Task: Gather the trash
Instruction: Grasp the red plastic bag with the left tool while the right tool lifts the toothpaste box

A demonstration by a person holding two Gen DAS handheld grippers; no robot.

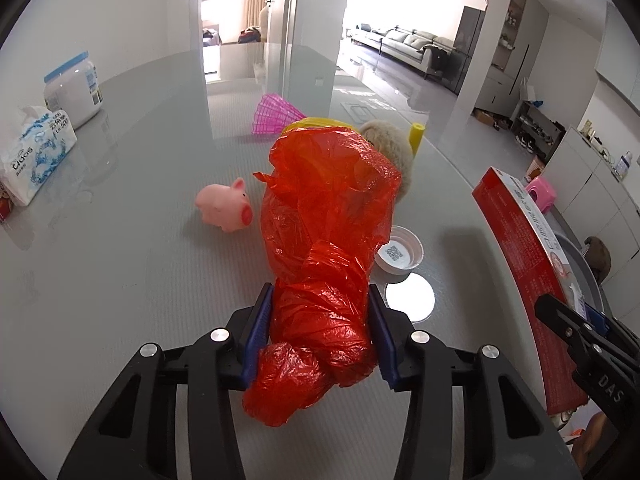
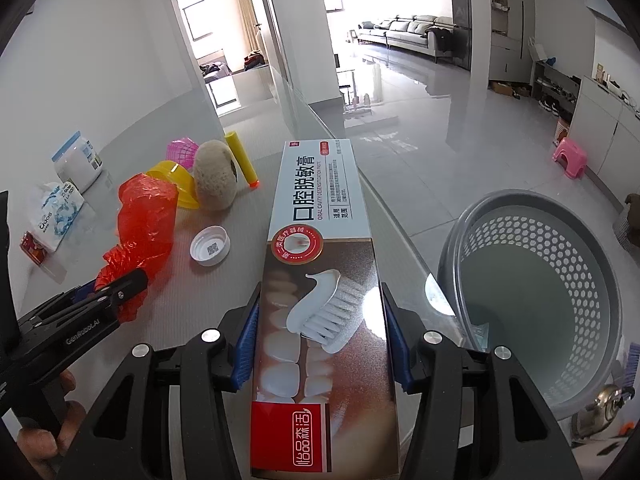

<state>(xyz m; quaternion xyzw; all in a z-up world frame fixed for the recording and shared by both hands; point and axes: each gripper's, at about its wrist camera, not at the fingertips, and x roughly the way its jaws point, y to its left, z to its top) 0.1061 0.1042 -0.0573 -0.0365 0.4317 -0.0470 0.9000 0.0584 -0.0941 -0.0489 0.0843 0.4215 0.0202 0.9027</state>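
While L gripper [image 1: 320, 336] pinches crinkly red plastic bag [image 1: 328, 216] lying on grey table [image 1: 120, 280], R gripper [image 2: 320, 344] clamps glossy rectangular toothpaste box [image 2: 320, 280] at table edge, beside perforated grey round basket [image 2: 532, 280] on floor.

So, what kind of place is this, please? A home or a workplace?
Most likely a home, an open flat. A grey sofa stands in a bright living area beyond the table, a shoe rack lines the right wall, and a pink stool sits on the tiled floor.
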